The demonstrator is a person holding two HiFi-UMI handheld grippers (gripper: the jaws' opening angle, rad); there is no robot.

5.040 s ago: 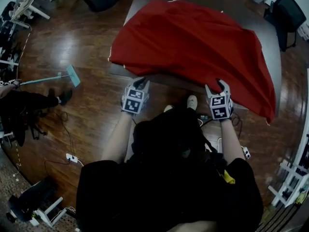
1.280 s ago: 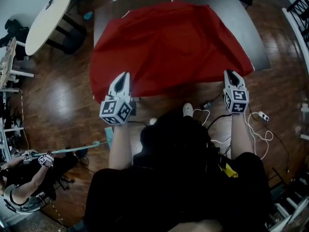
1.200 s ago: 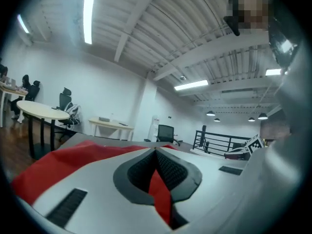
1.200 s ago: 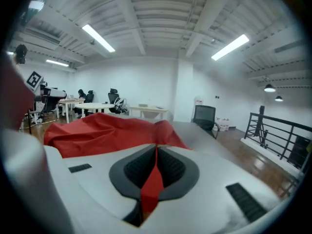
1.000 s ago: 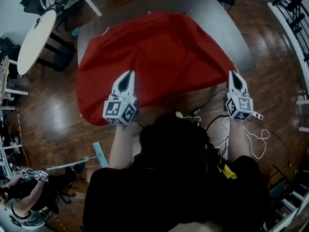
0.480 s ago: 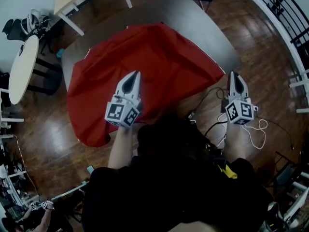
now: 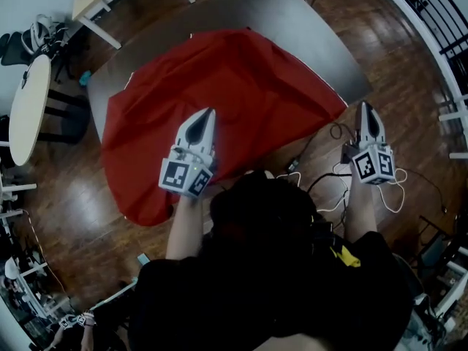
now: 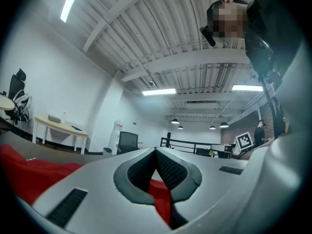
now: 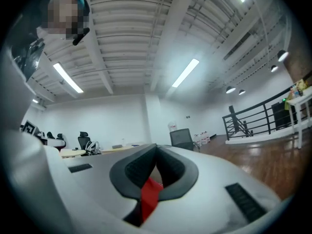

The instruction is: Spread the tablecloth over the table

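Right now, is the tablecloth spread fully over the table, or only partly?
Only partly: the tablecloth lies creased and hangs off the left side; the table is bare at far right.

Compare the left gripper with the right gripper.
In the head view the left gripper lies over the red tablecloth; the right gripper lies over wooden floor past its corner. The left gripper view shows cloth spreading beside the gripper; the right gripper view shows only a pinched strip. Both are shut on the tablecloth.
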